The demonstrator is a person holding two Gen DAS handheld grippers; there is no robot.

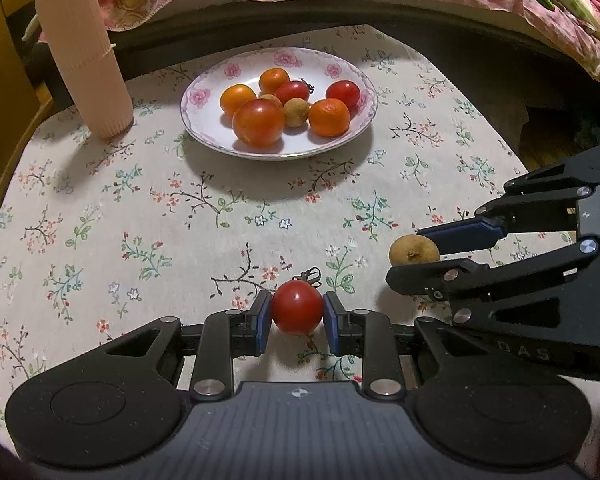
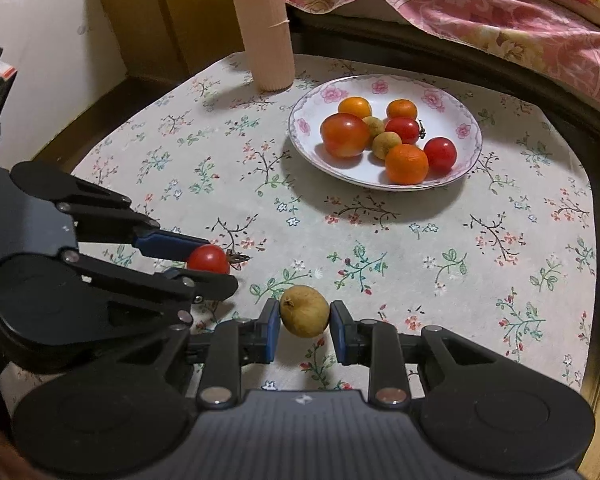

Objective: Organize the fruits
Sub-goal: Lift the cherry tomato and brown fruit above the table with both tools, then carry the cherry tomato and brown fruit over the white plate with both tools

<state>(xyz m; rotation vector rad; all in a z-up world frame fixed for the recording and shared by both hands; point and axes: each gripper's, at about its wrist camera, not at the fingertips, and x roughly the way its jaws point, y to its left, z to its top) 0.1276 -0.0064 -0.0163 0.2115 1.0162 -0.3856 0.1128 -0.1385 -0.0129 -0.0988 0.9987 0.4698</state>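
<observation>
Left wrist view showed your left gripper (image 1: pixel 297 316) with jaws closed on a red tomato (image 1: pixel 296 307) and your right gripper (image 2: pixel 305 316) pinching a small brown fruit (image 2: pixel 304 311), both low over the surface (image 1: pixel 140 200), probably bound for the plate (image 1: pixel 204 120) already holding fruit.

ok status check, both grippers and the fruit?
Left gripper shut on red tomato. Right gripper shut on brown longan. Plate ahead, already holding fruit. Path to it open; ribbed cylinder stands off to the side.
</observation>
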